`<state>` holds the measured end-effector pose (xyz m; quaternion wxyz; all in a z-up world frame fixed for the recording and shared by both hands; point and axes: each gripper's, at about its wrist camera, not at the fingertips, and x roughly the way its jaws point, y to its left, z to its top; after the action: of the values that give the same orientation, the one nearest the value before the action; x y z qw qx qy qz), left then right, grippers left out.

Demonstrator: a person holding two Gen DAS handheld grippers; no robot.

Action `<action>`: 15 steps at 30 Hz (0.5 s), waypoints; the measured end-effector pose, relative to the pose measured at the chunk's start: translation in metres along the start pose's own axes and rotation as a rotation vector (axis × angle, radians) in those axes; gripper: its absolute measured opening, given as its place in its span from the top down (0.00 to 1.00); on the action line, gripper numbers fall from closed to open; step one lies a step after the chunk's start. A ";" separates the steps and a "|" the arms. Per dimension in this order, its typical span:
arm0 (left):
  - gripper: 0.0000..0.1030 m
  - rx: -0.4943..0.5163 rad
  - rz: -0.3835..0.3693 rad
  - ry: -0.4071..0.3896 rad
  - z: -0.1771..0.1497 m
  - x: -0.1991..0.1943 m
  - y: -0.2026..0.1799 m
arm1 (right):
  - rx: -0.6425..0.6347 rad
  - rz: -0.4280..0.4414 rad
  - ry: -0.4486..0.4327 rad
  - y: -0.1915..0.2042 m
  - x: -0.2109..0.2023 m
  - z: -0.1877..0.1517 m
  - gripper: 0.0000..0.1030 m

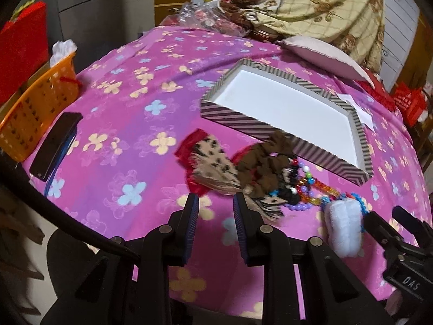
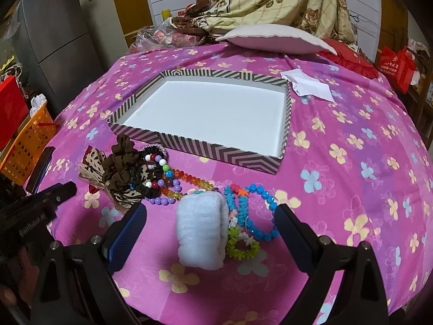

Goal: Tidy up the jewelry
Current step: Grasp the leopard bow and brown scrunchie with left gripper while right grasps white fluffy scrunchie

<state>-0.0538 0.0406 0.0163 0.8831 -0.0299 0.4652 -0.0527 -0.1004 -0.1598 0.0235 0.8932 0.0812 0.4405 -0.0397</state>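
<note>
Fingers of the left gripper (image 1: 216, 203) stand apart over bare pink bedspread (image 1: 121, 124), holding nothing; the right gripper (image 2: 209, 211) is spread wide around a white fluffy scrunchie (image 2: 200, 224). The jewelry pile (image 2: 162, 178) lies near the bed's front edge, beside the striped box (image 2: 205, 149) — blurred in the left view, where the blue bracelet (image 2: 259, 211) is mostly hidden.

You have an empty striped box (image 2: 216, 149) lying far; near-left of it, scrunchies (image 2: 121, 168), bead bracelets (image 2: 254, 211), white band (image 2: 200, 230).
</note>
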 end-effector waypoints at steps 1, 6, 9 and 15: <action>0.54 -0.011 -0.007 0.006 0.002 0.002 0.008 | 0.001 0.001 0.001 0.001 0.000 0.000 0.05; 0.54 -0.039 -0.038 0.025 0.007 0.008 0.030 | -0.002 0.029 0.009 -0.008 0.006 -0.002 0.06; 0.50 -0.048 -0.081 0.037 0.012 0.011 0.034 | -0.016 0.045 0.018 -0.010 0.009 -0.004 0.08; 0.44 -0.020 -0.158 0.071 0.024 0.018 0.022 | -0.019 0.064 0.028 -0.015 0.011 -0.007 0.08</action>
<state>-0.0230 0.0601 0.0131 0.8589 -0.0735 0.4928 -0.1188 -0.1014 -0.1734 0.0085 0.8884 0.0874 0.4507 -0.0061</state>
